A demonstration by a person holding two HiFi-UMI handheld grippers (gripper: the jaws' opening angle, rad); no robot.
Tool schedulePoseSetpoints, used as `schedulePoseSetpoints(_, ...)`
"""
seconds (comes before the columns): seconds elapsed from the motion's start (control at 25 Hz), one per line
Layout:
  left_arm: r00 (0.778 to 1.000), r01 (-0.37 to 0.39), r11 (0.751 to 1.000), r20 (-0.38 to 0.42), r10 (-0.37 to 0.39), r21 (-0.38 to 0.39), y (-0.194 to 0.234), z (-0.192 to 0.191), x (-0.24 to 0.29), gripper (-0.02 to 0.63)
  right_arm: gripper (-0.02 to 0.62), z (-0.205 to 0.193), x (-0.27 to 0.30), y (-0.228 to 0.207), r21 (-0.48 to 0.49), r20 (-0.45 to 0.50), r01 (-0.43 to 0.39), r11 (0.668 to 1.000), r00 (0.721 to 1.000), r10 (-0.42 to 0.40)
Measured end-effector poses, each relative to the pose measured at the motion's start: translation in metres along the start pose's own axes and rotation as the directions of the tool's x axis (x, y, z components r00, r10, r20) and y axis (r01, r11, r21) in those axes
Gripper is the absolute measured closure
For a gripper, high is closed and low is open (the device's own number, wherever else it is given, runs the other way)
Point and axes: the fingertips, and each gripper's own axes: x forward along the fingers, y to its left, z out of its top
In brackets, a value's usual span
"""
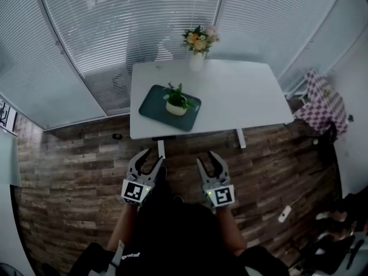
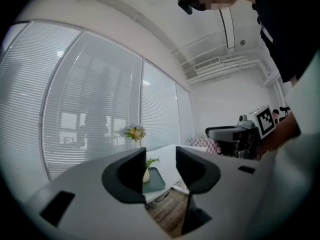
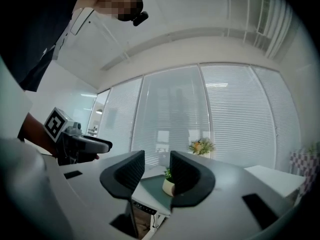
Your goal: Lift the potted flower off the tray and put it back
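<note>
1. Slatted blinds (image 1: 144,27) cover the curved window wall at the back; a wood-plank floor (image 1: 75,171) runs under everything.
2. Against those blinds stands the white worktop (image 1: 241,96), mostly bare; off its right end sits something draped in a purple-and-white checked cloth (image 1: 322,105).
3. On the floor, short of the worktop's near edge, stands the person (image 1: 172,234) in a dark top, one pair of tongs in each hand, both pointed level toward the worktop.
4. A dark green tray (image 1: 150,105) lies on the left part of the worktop, turned at an angle to its edges; the left gripper view shows the tray (image 2: 156,181) far off between that pair's jaws; the right gripper view shows it (image 3: 150,186) likewise.
5. The left tongs (image 1: 151,157) are released, jaws apart with only air between them, well short of the worktop; the right tongs (image 1: 207,157) are also released, with a narrower gap and nothing gripped; the two are side by side and near each other.
6. A white vase of orange and pink flowers (image 1: 198,48) stands at the worktop's far edge, apart from the tray.
7. The potted flower (image 1: 176,103), a cream pot with green leaves, sits upright on the tray, toward its right half, well away from both tongs; it shows small and distant in the left gripper view (image 2: 146,175) and the right gripper view (image 3: 169,185).
</note>
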Motion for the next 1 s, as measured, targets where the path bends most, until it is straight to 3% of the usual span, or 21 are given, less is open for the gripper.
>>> schedulePoseSetpoints(0.2, 0.999, -0.035, 0.999, 0.021, 0.034, 0.019, 0.004, 0.005, -0.003, 0.570, 0.573, 0.001, -0.003, -0.007, 0.010, 0.011, 0.016, 1.000, 1.000, -0.016)
schedulePoseSetpoints(0.28, 0.999, -0.037, 0.998, 0.021, 0.036, 0.041, 0.002, 0.005, -0.001, 0.593, 0.589, -0.001, -0.003, -0.009, 0.011, 0.008, 0.020, 1.000, 1.000, -0.020)
schedulePoseSetpoints(1.0, 0.999, -0.005, 0.997, 0.037, 0.002, 0.077, -0.013, 0.011, 0.001, 0.601, 0.592, -0.008, -0.010, 0.000, -0.002, -0.027, -0.036, 0.999, 0.999, 0.036)
